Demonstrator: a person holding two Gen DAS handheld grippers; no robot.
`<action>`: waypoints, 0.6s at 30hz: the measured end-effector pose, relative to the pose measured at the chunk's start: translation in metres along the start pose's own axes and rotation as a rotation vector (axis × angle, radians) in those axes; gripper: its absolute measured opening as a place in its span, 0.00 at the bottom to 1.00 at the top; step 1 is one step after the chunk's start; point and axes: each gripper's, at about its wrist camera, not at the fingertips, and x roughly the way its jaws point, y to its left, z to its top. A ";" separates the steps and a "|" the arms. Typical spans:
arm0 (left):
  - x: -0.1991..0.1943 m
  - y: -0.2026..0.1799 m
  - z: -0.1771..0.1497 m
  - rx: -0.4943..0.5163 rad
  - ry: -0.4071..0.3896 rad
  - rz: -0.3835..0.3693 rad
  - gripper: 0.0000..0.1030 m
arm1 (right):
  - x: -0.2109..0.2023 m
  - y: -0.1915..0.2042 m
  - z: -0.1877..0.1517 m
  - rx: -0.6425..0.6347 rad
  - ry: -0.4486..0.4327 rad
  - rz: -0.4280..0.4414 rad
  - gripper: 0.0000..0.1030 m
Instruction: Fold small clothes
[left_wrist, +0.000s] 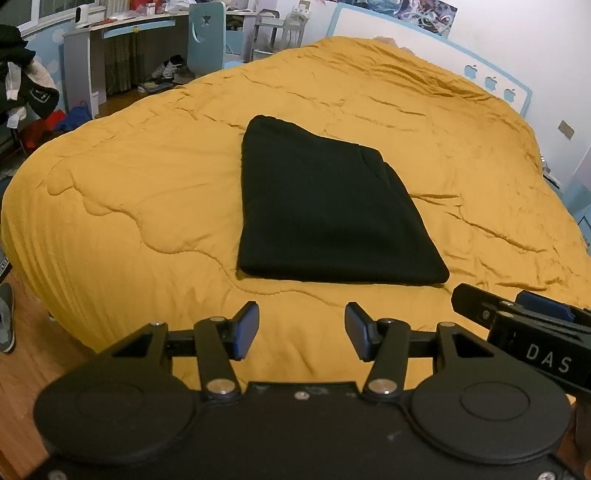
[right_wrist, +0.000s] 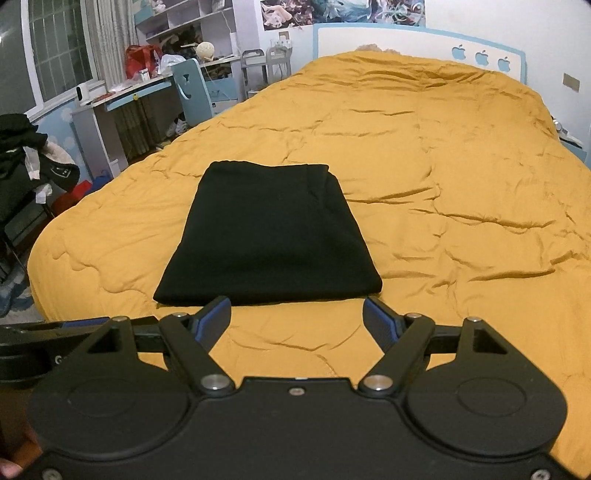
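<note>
black folded garment (left_wrist: 325, 206), red bag (right_wrist: 138, 59) right view only

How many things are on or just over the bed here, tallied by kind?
Black folded garment: 1
Yellow quilt: 1
Hand-held grippers: 2, the left hand-held gripper and the right hand-held gripper, both open and holding nothing
Total: 4

A wide bed under a wrinkled mustard-yellow quilt (right_wrist: 461, 155) fills the room, backed by a white headboard with blue trim and apple cut-outs (right_wrist: 406, 40). Left of it stand a pale blue chair (left_wrist: 206, 33), a cluttered grey-white desk (right_wrist: 110, 107) and a gridded window (right_wrist: 59, 48), above wooden flooring (left_wrist: 33, 369).
</note>
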 end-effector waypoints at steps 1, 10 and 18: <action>0.000 0.000 0.001 0.002 0.001 -0.001 0.53 | 0.001 -0.003 0.002 -0.001 0.000 0.001 0.77; 0.003 0.001 0.000 0.005 0.012 0.003 0.53 | 0.001 -0.003 0.002 0.000 0.005 0.005 0.77; 0.003 0.001 0.001 0.007 0.012 0.001 0.53 | 0.001 0.000 0.003 -0.005 0.006 0.009 0.77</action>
